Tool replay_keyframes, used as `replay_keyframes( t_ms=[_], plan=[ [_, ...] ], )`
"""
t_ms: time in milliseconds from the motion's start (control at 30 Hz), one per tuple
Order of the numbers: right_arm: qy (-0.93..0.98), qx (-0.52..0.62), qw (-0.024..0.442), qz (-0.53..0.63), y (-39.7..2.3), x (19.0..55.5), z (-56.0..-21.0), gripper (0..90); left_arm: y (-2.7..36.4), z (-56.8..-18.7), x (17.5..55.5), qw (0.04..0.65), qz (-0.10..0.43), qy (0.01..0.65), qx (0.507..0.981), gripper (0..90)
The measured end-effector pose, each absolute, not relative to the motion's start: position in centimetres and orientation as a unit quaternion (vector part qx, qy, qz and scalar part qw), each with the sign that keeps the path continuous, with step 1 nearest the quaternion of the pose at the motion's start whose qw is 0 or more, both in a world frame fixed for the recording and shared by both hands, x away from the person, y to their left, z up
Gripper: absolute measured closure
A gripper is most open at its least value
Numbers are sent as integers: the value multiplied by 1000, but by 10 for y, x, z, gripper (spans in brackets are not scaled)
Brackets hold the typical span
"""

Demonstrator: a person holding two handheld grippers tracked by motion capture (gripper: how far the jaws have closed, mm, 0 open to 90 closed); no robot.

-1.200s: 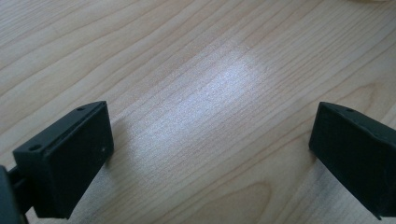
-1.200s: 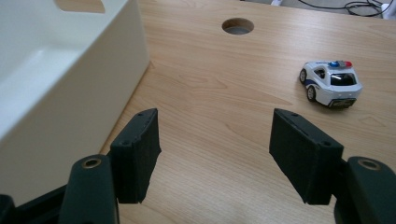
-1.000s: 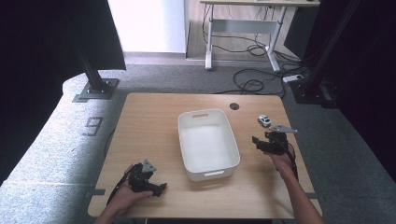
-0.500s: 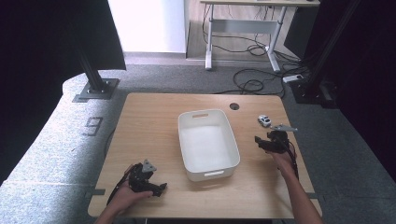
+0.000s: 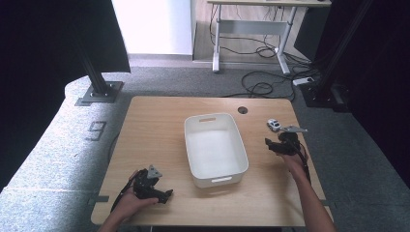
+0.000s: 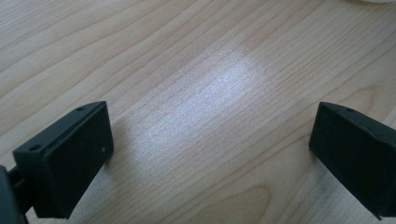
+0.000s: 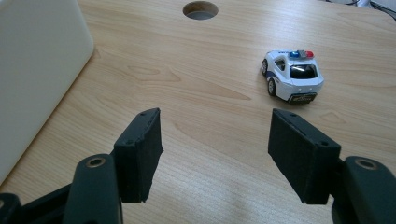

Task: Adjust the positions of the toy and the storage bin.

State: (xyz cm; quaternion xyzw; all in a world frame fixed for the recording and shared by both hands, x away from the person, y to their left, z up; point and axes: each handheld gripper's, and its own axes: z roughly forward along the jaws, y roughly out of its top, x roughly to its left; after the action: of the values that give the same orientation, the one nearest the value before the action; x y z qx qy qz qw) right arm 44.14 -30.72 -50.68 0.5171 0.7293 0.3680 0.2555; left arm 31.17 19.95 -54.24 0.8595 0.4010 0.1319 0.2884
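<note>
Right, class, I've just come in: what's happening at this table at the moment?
A person sits at a wooden table with a gripper in each hand. The right gripper is open, with its jaws pointing toward a small toy police car that stands just ahead of them, untouched. The left gripper is open too, over bare wood near the table's front edge. A white bin stands empty in the middle.
</note>
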Motion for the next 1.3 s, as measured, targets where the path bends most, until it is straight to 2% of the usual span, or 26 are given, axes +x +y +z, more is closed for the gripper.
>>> replay_keyframes(
  t_ms=[367,967,1300],
  plan=[
    [723,539,250,353,-318,456,-517,341,199,-543,312,291,133,401,859,0],
    [715,537,275,354,-313,483,-501,328,199,-543,312,294,136,403,856,0],
    [717,544,263,349,-318,495,-504,314,199,-544,312,296,137,404,855,0]
  ],
)
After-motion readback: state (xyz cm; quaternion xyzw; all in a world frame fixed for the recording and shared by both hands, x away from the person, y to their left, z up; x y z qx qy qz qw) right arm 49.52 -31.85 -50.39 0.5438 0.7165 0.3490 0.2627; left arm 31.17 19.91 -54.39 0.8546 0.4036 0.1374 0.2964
